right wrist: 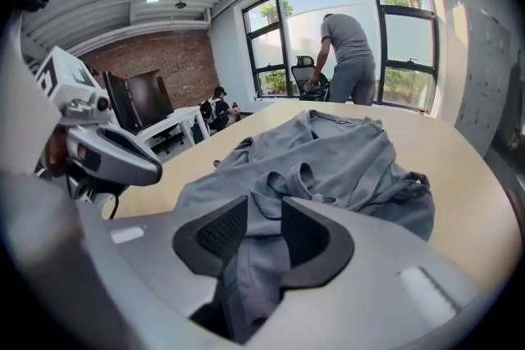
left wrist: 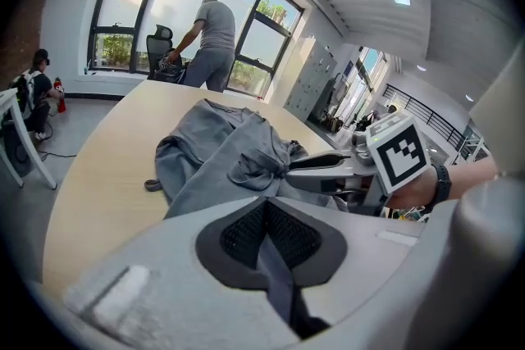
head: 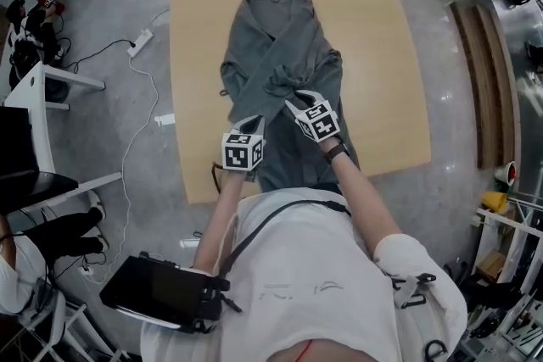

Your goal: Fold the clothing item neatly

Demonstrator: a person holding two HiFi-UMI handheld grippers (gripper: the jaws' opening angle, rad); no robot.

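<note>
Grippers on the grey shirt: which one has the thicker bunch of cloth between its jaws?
The right gripper: a thick fold of shirt fills the gap between its jaws, while the left gripper is shut on a thin strip.

Slate-grey shirt (head: 284, 55) on a pale, honey-coloured wooden tabletop (head: 382, 30).
The shirt is plain, without print, slightly bluish in its folds. The left gripper (left wrist: 264, 235) and the right gripper (right wrist: 264, 229) have light grey shells with black, finely meshed pads (left wrist: 234, 238); their marker cubes (head: 243, 150) are white with black squares. Off the tabletop's left edge a white power strip (head: 141, 41) lies on mottled grey floor (head: 110, 114). The person's top (head: 314, 284) is white, crossed by a black strap (head: 263, 233).
</note>
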